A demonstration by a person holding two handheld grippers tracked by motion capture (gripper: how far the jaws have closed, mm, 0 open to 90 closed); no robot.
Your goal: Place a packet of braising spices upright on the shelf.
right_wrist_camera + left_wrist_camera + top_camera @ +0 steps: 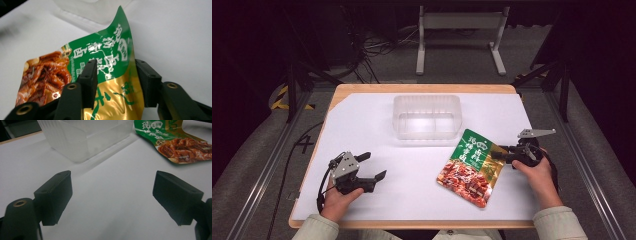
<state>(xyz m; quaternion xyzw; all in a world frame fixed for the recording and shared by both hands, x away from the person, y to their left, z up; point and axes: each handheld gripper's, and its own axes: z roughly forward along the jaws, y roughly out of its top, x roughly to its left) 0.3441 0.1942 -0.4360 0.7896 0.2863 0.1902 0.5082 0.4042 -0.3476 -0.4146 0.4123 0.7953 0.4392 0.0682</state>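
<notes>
High view: clear tub (pixel 427 117) empty; R gripper (pixel 498 154) straddles food pouch (pixel 469 167), grip unclear; L gripper (pixel 373 165) released.

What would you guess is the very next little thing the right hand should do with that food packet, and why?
Probably finish squeezing the right tool shut on the green food packet. The packet's edge sits between the two black pads, lifted off the white sheet, but a gap shows on one side, so it does not look firmly pinched. The clear tub lies just beyond.

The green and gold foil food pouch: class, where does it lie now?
In the high view, the green and gold foil food pouch lies right of centre, just before the clear plastic tub, between the right gripper's jaws.
</notes>
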